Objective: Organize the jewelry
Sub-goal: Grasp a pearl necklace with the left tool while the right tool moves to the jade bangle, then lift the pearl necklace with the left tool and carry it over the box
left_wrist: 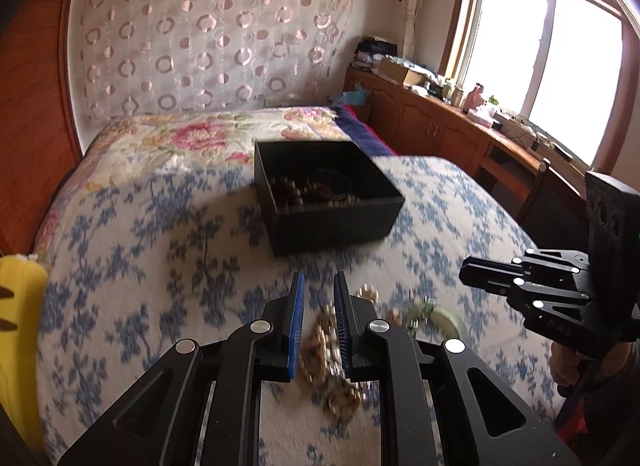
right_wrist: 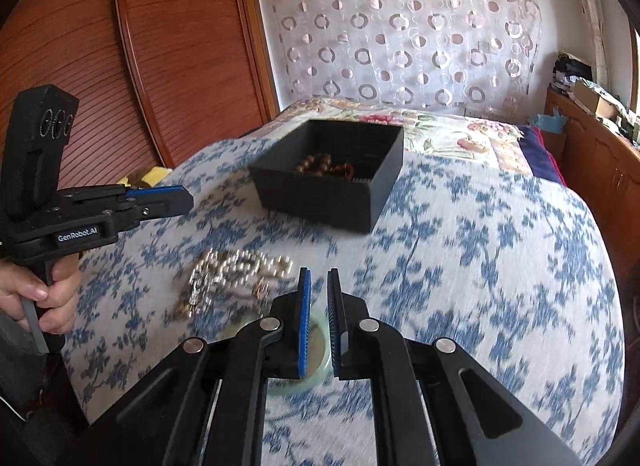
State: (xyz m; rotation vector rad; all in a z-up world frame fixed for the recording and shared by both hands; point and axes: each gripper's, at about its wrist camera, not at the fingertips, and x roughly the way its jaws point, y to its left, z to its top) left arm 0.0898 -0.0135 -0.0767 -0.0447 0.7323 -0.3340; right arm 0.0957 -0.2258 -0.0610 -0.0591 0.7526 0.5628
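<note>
1. A loose heap of gold-coloured chains lay on the bed, blurred, just beside a pale green bangle.
2. A black box stood farther up the bed, well apart, with brown bead strings inside.
3. The left tongs hovered over the chains, nearly closed, gripping nothing.
4. The right tongs hung above the bangle, likewise nearly closed and empty.
5. A hand held the left handle.
</note>
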